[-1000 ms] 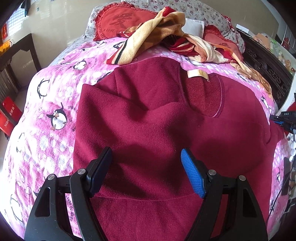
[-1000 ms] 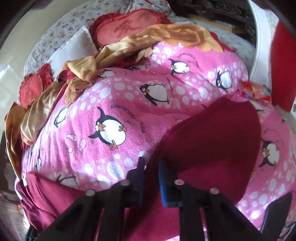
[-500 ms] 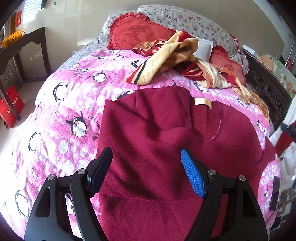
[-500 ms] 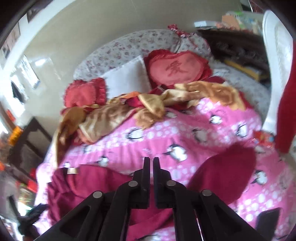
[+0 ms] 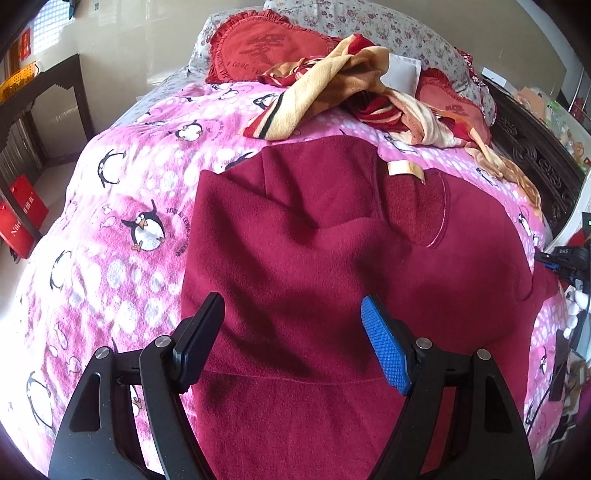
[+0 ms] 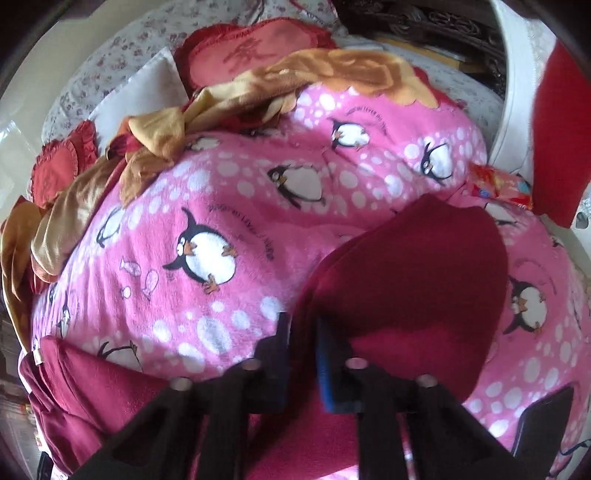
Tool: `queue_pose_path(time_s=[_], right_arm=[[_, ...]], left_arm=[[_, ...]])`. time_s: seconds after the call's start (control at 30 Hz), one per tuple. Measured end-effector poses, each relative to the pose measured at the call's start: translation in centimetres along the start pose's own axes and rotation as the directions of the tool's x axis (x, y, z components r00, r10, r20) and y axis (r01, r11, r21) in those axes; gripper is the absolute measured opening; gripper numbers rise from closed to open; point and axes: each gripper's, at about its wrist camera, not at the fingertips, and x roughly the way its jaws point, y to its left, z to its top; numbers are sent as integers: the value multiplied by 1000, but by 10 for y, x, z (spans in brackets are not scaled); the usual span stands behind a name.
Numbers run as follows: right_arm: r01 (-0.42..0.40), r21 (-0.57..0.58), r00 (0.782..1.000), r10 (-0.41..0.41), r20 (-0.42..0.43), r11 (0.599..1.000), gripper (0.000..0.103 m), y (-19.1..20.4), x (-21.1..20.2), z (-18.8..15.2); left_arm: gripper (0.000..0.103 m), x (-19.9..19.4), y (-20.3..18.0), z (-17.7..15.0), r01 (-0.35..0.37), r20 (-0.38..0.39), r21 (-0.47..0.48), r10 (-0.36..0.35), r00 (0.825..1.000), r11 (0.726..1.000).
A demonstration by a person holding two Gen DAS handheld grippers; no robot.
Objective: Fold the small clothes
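- Maroon fleece garment [image 5: 317, 258]: spread flat on the pink penguin blanket [image 5: 122, 206] covering the bed, collar end toward the pillows, cream label [image 5: 404, 169] showing at the neckline.
- Left hand-held gripper [image 5: 293, 332]: jaws spread wide above the lower half of the garment, black finger on one side, blue pad [image 5: 384, 350] on the other, nothing clamped between them.
- Right hand-held gripper [image 6: 301, 347]: jaws pressed nearly together, pinching a fold of the garment's maroon fabric [image 6: 417, 280]; cloth rising from the grip as a rounded flap over the blanket.
- Body of the garment visible at the lower left of the right wrist view, apart from the pinched flap.
- Striped cream-and-red cloth [image 5: 325, 96]: heaped near the head of the bed, beyond the collar.
- Red heart-shaped cushion [image 5: 266, 51]: resting against the floral pillow [image 5: 388, 26].
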Motion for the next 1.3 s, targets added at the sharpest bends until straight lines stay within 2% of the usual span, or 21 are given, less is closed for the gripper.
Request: queue_pose_path(time_s=[0.13, 0.17, 0.27, 0.37, 0.4, 0.43, 0.5, 0.53, 0.57, 0.67, 0.7, 0.73, 0.77, 0.83, 0.9, 0.93, 1.1, 1.2, 1.3], right_arm=[[-106, 3, 992, 106, 64, 994, 6, -6, -29, -3], [-154, -3, 984, 154, 91, 988, 6, -5, -43, -4], [-312, -67, 936, 319, 149, 948, 6, 16, -87, -11], [-484, -183, 846, 511, 151, 855, 6, 56, -132, -29], [-549, -246, 799, 588, 127, 798, 6, 74, -148, -40], [-579, -308, 771, 630, 96, 755, 6, 90, -159, -53], [-588, -408, 753, 657, 40, 698, 6, 116, -165, -81], [-582, -446, 758, 653, 6, 680, 7, 126, -160, -95], [-570, -467, 774, 632, -29, 676, 8, 132, -150, -105], [-495, -473, 862, 482, -160, 729, 8, 139, -104, -134], [-484, -461, 872, 454, -183, 744, 8, 136, -94, -139], [-486, -435, 872, 448, -195, 758, 8, 130, -87, -144], [-503, -394, 864, 463, -200, 769, 8, 121, -81, -143], [-512, -354, 858, 480, -182, 782, 9, 113, -81, -140], [-520, -338, 853, 500, -151, 785, 10, 110, -87, -137], [-536, -320, 842, 521, -140, 781, 10, 107, -89, -135], [-551, -300, 830, 549, -99, 779, 10, 103, -100, -137], [-575, -274, 813, 576, -85, 771, 10, 97, -102, -139], [-582, -260, 807, 587, -66, 771, 10, 90, -102, -138]], left_arm=[[77, -3, 8, 7, 4, 18, -33, -4, 1000, 999], [77, -5, 11, 10, 7, 27, -48, -5, 1000, 999], [77, -16, 19, 20, 16, 62, -93, -11, 998, 996], [77, -27, 25, 27, 16, 103, -116, -4, 995, 993], [77, -29, 27, 28, 17, 113, -124, -3, 994, 992], [77, -31, 29, 29, 23, 119, -132, -7, 993, 991], [77, -30, 31, 28, 37, 117, -141, -20, 993, 989], [77, -29, 31, 27, 41, 112, -140, -26, 993, 989], [77, -28, 31, 25, 47, 107, -135, -33, 994, 990], [77, -25, 25, 21, 68, 95, -110, -58, 994, 992], [77, -24, 22, 20, 80, 98, -102, -70, 993, 992], [77, -22, 19, 20, 89, 102, -93, -80, 992, 992], [77, -20, 15, 21, 91, 103, -87, -82, 991, 992], [77, -16, 5, 25, 108, 118, -73, -99, 988, 992], [77, -12, -8, 31, 138, 137, -54, -130, 982, 989], [77, -8, -17, 34, 158, 136, -38, -152, 979, 987], [77, 27, -65, 54, 247, 76, 8, -247, 966, 969], [77, 54, -89, 63, 283, 27, -17, -283, 959, 959], [67, 82, -104, 70, 310, -34, -62, -312, 949, 949]])
